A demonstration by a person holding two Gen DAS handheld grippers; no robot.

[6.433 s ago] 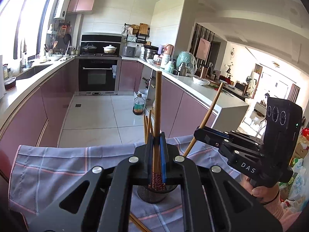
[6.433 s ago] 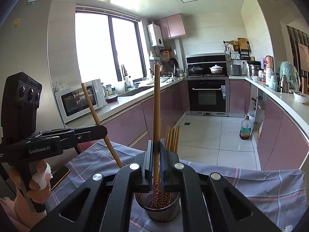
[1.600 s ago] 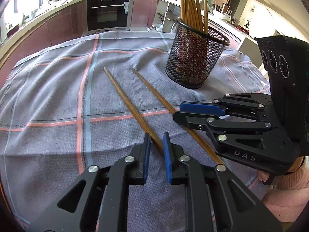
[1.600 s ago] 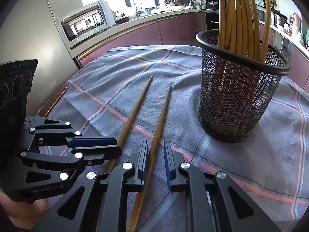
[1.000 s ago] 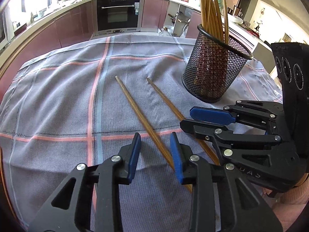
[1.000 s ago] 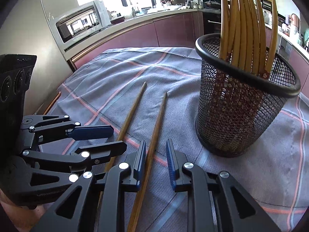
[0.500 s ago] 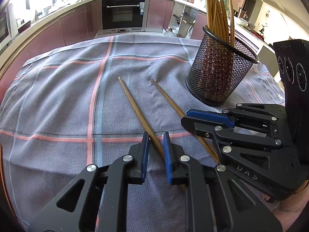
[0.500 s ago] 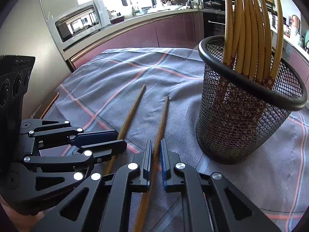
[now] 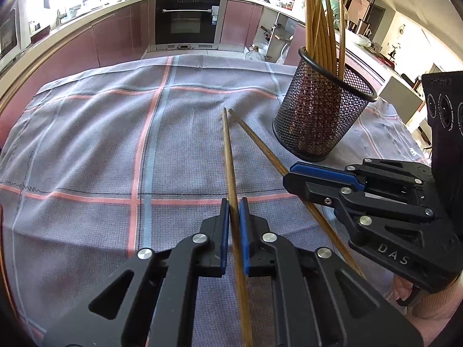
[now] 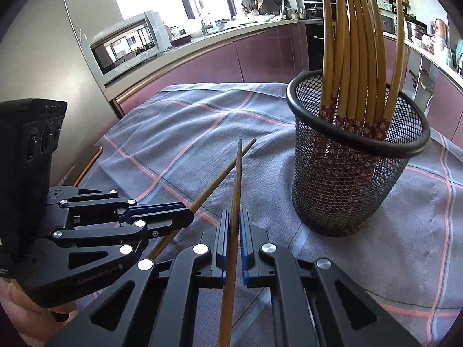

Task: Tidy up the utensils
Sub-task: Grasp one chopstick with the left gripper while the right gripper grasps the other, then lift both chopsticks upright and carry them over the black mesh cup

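My left gripper (image 9: 234, 206) is shut on a brown wooden chopstick (image 9: 228, 150), its far tip raised over the cloth. My right gripper (image 10: 234, 215) is shut on a second chopstick (image 10: 236, 179). Each gripper shows in the other's view: the right one (image 9: 292, 173) with its chopstick (image 9: 260, 147), the left one (image 10: 185, 212) with its chopstick (image 10: 222, 175). The two sticks cross near their far tips. A black mesh holder (image 9: 321, 115) with several chopsticks upright in it stands on the cloth ahead to the right; it is also in the right wrist view (image 10: 356, 167).
A grey cloth with pink and blue stripes (image 9: 115, 144) covers the table. Beyond its far edge are pink kitchen cabinets, an oven (image 9: 186, 23) and a microwave (image 10: 127, 43) on the counter.
Both grippers have closed on the two chopsticks that lay on the cloth and lifted them slightly; the sticks have swung so their tips now meet. The holder has not moved.
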